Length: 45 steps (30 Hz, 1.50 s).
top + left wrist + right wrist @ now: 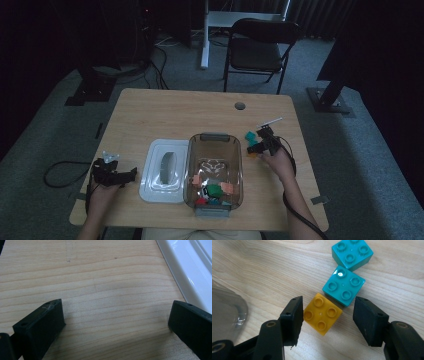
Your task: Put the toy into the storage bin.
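A yellow four-stud brick [322,314] lies on the wooden table between the jaws of my right gripper [328,313]. The jaws stand open around it: the left one is at the brick's edge, and a clear gap separates the right one from it. Two teal bricks [344,285] [352,253] sit just beyond, the nearer one touching the yellow brick's corner. In the high view my right gripper [260,145] is right of the clear bin [214,137]. My left gripper [131,176] rests at the table's left, open over bare wood [117,312] with nothing between its jaws.
The clear bin holds several coloured bricks [215,190] at its near end. Its white lid [155,170] lies flat beside it, close to my left gripper's right jaw [185,267]. The bin's rounded corner [227,315] shows left of my right gripper. A folding chair [257,50] stands beyond the table.
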Each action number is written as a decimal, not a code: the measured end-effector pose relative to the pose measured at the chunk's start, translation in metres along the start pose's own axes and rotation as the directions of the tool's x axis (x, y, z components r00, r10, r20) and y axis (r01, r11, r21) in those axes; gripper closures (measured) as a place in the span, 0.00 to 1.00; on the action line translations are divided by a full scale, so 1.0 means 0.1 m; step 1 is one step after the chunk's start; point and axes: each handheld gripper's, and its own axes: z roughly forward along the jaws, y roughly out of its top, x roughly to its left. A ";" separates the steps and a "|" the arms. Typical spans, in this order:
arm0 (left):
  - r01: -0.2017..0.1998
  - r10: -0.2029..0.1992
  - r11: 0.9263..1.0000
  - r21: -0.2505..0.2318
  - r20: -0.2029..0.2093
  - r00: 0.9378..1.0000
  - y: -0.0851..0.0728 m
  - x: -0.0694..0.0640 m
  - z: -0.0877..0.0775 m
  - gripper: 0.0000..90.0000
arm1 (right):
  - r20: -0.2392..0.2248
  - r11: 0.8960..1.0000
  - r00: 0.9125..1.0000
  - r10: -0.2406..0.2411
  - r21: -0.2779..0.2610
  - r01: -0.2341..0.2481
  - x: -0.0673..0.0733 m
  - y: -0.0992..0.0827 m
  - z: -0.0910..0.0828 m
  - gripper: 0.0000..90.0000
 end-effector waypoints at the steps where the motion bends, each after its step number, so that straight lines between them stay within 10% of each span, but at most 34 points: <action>1: 0.000 0.000 1.000 0.000 0.000 1.000 0.00 0.00 0.00 0.01 | -0.007 1.000 1.000 0.003 -0.002 -0.003 -0.01 0.00 0.01 0.45; 29: 0.000 0.000 1.000 0.000 0.000 1.000 0.00 0.00 0.00 0.01 | 0.035 0.995 0.995 -0.090 0.052 0.088 -0.06 -0.12 0.02 0.64; 45: 0.000 0.000 1.000 0.000 -0.001 1.000 0.00 0.00 0.00 0.01 | 0.004 0.989 0.989 -0.150 -0.005 0.150 0.03 -0.23 -0.40 0.65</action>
